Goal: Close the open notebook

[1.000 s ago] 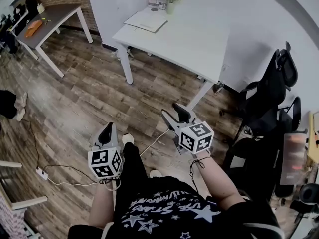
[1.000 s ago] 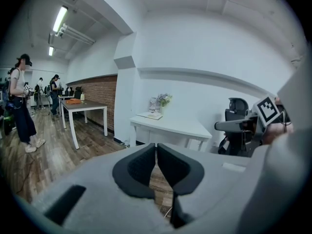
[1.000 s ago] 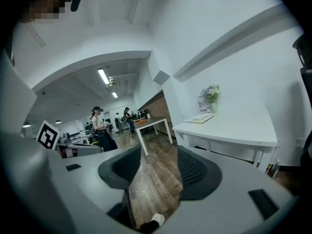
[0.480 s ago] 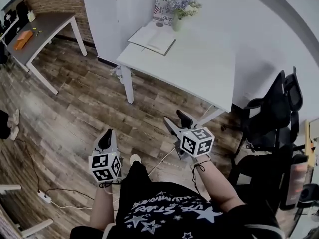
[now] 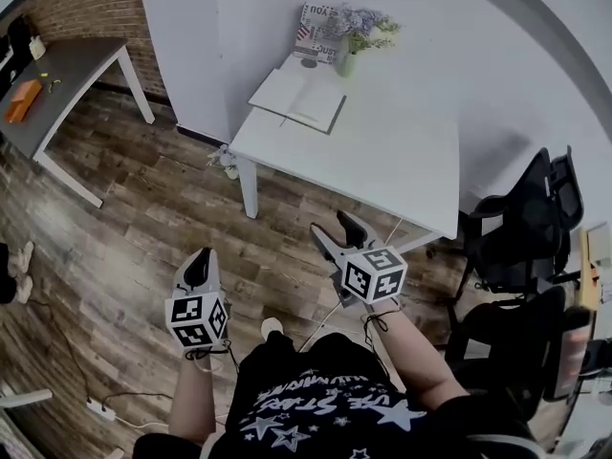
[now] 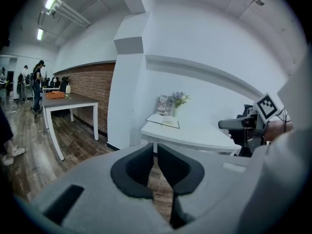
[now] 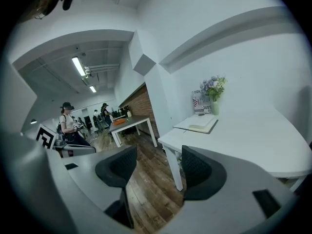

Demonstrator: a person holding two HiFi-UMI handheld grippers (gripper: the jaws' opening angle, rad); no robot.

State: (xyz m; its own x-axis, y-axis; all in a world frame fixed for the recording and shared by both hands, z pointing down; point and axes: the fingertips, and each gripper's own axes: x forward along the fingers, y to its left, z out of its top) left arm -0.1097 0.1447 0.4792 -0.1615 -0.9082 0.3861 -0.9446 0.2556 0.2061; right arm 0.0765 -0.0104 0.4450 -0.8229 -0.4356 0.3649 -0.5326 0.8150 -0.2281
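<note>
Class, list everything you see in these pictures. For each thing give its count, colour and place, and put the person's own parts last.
table: one, white, against the white wall
notebook: one, white pages, lying open at the table's far left corner
vase of flowers: one, pale vase with purple-white blooms, behind the notebook
printed card: one, white with red and dark print, beside the vase
side table: one, grey top and white legs, far left
orange thing: one, on the side table, too small to name
office chairs: two, black, right of the table
power strip: one, white, on the wooden floor at lower left
left gripper: grey, black jaws together, empty
right gripper: grey, black jaws opening, nothing between them
</note>
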